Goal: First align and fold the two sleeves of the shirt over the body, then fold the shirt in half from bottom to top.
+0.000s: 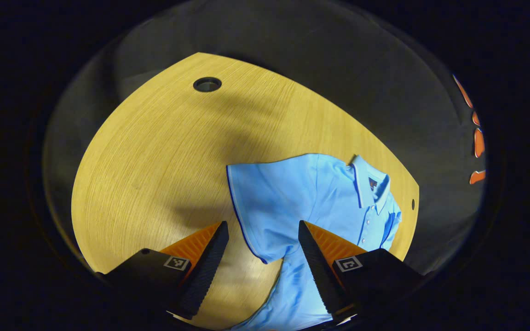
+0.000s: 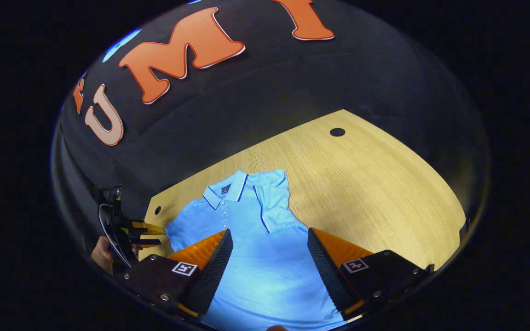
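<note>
I've got the light blue polo shirt (image 2: 256, 239) lying flat on the wooden table (image 2: 375, 184), collar toward the booth wall, front w/ buttons facing up. In the right gripper view, the sleeve (image 2: 272, 202) on the right side of the pic is already folded in over the body, its dark-trimmed hem running down beside the placket. The other sleeve (image 1: 265, 202) is spread out flat on the table in the left gripper view, hem toward the bare wood.

My left gripper (image 1: 263, 257) hangs above that spread sleeve's lower edge, jaws wide apart, nothing between them; one finger over bare table, the other over the shirt body. My right gripper (image 2: 270, 262) is over the shirt's midsection, jaws likewise wide, holding nothing. In the right gripper view I also see the left gripper farther off at the table's edge, w/ a hand (image 2: 101, 253) on it.

A round cable hole (image 1: 207, 84) sits in the tabletop, well apart from the shirt.
</note>
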`<state>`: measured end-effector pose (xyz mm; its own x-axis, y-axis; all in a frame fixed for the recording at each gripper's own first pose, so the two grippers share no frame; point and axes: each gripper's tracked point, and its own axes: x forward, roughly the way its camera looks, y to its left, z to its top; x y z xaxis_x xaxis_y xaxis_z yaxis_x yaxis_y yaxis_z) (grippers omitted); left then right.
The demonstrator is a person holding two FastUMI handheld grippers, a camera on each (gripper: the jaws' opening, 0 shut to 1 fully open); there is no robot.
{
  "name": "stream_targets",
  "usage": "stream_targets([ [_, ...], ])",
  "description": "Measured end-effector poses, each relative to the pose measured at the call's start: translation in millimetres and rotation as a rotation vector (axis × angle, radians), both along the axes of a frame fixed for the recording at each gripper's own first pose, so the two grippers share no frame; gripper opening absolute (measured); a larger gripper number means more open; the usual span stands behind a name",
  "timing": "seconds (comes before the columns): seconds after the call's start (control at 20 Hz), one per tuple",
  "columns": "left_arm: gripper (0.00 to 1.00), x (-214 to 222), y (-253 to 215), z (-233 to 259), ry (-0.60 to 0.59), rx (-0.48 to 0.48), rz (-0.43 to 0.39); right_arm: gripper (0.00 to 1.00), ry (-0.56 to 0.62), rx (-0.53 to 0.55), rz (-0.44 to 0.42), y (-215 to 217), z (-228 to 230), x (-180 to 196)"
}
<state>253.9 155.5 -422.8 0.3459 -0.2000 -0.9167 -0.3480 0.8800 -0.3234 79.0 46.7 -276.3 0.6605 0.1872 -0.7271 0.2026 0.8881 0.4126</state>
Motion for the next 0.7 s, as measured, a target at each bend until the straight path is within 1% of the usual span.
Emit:
stream_targets([
  [0.1, 1.0, 2, 6, -12, 0.048, 0.045, 0.004, 0.99, -0.004, -0.018, 0.002, -6, 3, -6],
  [0.25, 0.99, 13, 14, -20, 0.077, 0.097, 0.005, 0.99, 0.012, -0.042, 0.007, -16, 1, -18],
  [0.3, 0.92, 14, 16, -19, 0.09, 0.114, 0.006, 0.99, 0.016, -0.052, 0.005, -20, 0, -21],
  [0.35, 0.88, 16, 17, -21, 0.102, 0.129, 0.003, 0.99, 0.016, -0.059, 0.002, -23, 0, -25],
  [0.4, 0.85, 17, 17, -25, 0.113, 0.141, -0.001, 0.98, 0.013, -0.062, -0.001, -26, 2, -26],
  [0.45, 0.86, 18, 17, -28, 0.125, 0.154, -0.008, 0.98, 0.012, -0.065, -0.004, -28, 3, -29],
  [0.5, 0.9, 17, 18, -29, 0.142, 0.175, -0.018, 0.99, 0.012, -0.066, -0.004, -30, 3, -30],
  [0.55, 0.85, 18, 19, -32, 0.149, 0.195, -0.02, 0.99, 0.023, -0.077, -0.003, -32, 0, -34],
  [0.6, 0.9, 20, 20, -32, 0.15, 0.21, -0.026, 0.99, 0.03, -0.094, 0.001, -36, -2, -36],
  [0.65, 0.85, 23, 20, -32, 0.146, 0.218, -0.032, 0.99, 0.031, -0.11, 0.006, -39, -2, -38],
  [0.7, 0.86, 24, 21, -33, 0.144, 0.231, -0.037, 0.99, 0.033, -0.12, 0.01, -41, -1, -40],
])
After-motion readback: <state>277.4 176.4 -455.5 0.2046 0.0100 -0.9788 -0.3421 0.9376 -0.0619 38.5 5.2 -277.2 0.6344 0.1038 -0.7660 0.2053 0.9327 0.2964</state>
